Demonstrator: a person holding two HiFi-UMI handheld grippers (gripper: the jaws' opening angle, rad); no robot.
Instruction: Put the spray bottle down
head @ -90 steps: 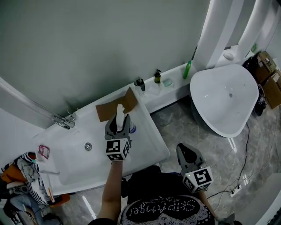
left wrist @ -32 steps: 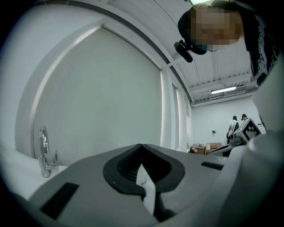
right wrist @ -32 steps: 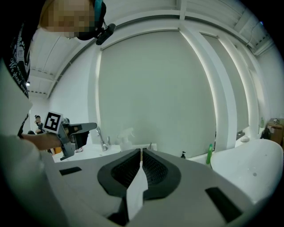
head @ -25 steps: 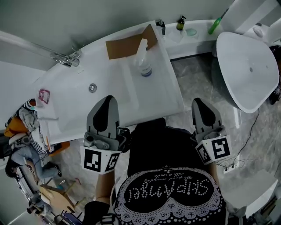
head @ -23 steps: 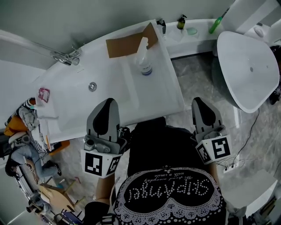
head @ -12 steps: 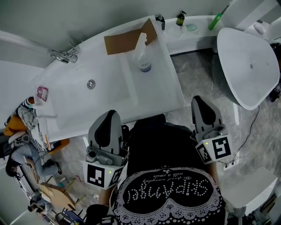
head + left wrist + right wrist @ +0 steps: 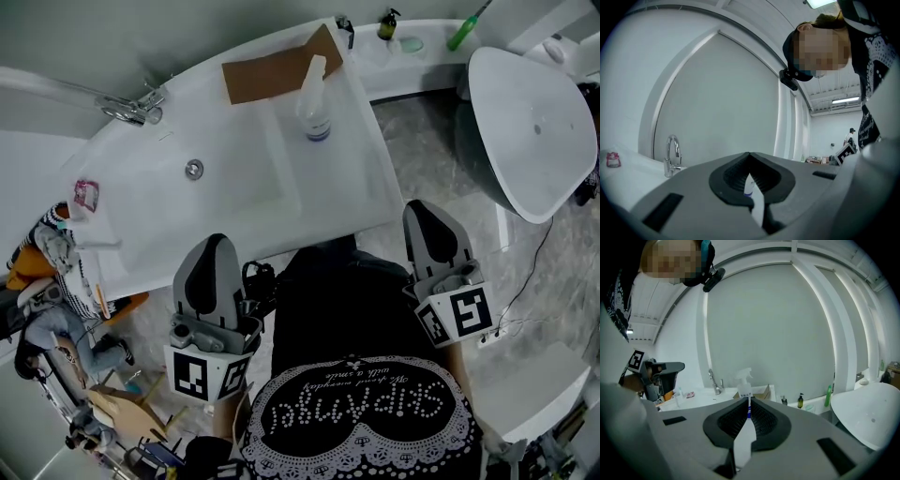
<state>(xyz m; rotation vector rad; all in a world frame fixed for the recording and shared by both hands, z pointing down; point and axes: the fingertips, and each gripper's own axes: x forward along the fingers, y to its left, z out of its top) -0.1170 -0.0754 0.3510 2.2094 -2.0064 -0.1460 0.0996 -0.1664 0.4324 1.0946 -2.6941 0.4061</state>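
We see the spray bottle (image 7: pixel 314 101) standing upright on the white worktop (image 7: pixel 366 178), on the flat stretch to the right of the basin (image 7: pixel 187 187). Its body is a pale, translucent white cylinder with a dark blue band low down, near the base. On top sits a white trigger head. In the right gripper view the spray bottle (image 7: pixel 745 379) shows its nozzle pointing to the left of that picture. Its base rests on bare worktop just beside the near right corner of the brown cardboard sheet (image 7: pixel 272 73). From the head view the trigger head overlaps that sheet's edge. It stands free, on its own base, not tilted.
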